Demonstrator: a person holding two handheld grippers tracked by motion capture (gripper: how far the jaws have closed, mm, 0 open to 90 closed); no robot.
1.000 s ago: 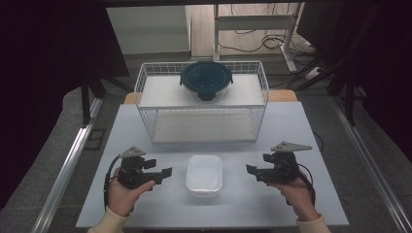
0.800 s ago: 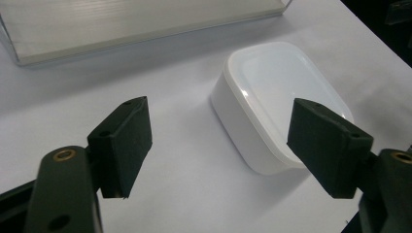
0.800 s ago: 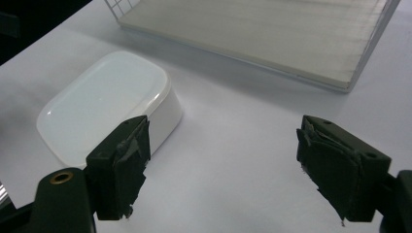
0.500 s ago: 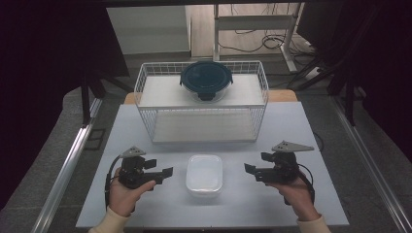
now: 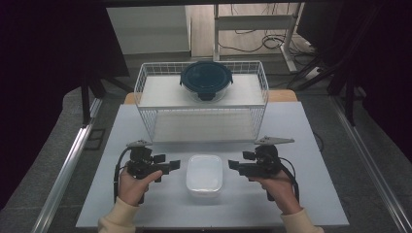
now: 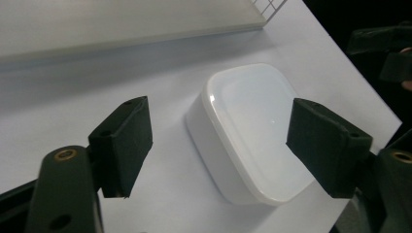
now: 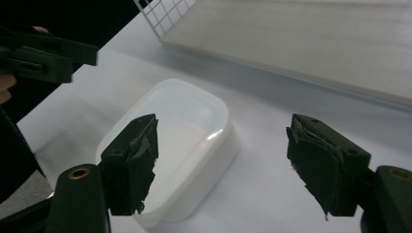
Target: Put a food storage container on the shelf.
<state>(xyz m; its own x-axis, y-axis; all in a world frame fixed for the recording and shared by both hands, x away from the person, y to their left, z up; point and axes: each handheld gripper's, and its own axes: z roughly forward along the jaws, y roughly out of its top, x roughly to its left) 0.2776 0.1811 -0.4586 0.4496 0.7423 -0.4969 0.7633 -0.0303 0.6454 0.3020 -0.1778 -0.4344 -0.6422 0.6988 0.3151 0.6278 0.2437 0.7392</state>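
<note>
A: Where is the box?

B: The white box [image 5: 204, 174] sits low in the middle of the high view, on the pale table [image 5: 316, 126], with its lid on. It lies between the two grippers and touches neither.

A: And the left gripper?

B: The left gripper [image 5: 171, 166] is at the lower left of centre in the high view, held in the person's left hand [image 5: 133, 184], pointing toward the box from just beside it. In the left gripper view its jaws stand wide apart with nothing between the pads; the box [image 6: 252, 131] lies on the table beyond them, middle right of that frame.

A: The right one?

B: The right gripper [image 5: 233, 167] is at the lower right of centre, in the right hand [image 5: 277, 187], also aimed at the box. Its jaws have just been closing a little, yet they are clearly apart and hold nothing. In the right gripper view the box [image 7: 180, 141] lies left of centre, partly behind the left-hand jaw.

A: Anything else?

B: A white wire basket [image 5: 145, 97] stands in the upper middle of the high view, with a dark round lidded bowl [image 5: 206, 80] at its far edge.
</note>
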